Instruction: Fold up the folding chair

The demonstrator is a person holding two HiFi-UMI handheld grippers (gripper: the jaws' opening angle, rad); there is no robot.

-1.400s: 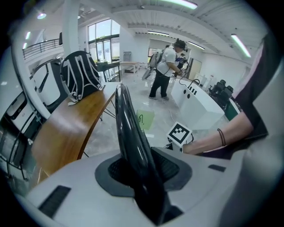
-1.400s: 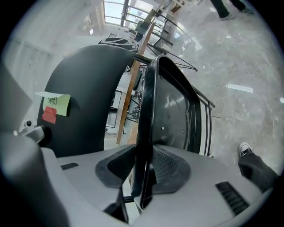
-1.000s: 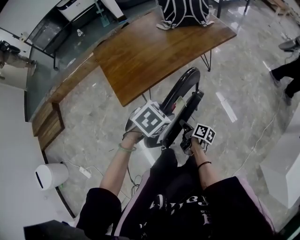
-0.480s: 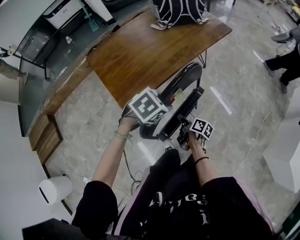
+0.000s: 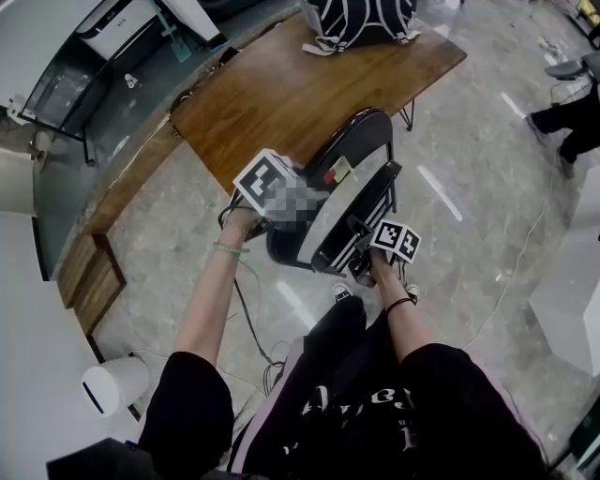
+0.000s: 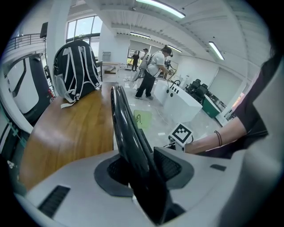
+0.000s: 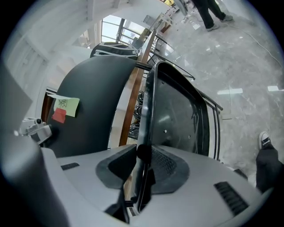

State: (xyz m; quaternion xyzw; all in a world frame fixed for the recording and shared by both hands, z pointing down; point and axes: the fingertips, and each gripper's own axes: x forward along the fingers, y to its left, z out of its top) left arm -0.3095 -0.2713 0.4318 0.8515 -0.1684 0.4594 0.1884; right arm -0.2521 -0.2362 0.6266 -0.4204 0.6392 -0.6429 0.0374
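**Both grippers clamped on the chair beside the table**

The folding chair (image 5: 349, 184) stands on the marble floor (image 5: 187, 244), just off the near edge of the wooden table (image 5: 281, 98), its seat drawn close to the backrest. The left gripper (image 5: 274, 217) is clamped on the backrest's black rim, which fills the gap between its pads (image 6: 166, 165). The right gripper (image 5: 362, 251) pinches the seat's thin edge. Two sticky notes (image 7: 64, 108) sit on the backrest. A backpack (image 5: 361, 19) rests at the table's far edge.

Bright, even light from ceiling strip lights (image 6: 159, 6); glare streaks on the polished floor (image 5: 441, 192); strong fisheye bending, black vignetted corners.
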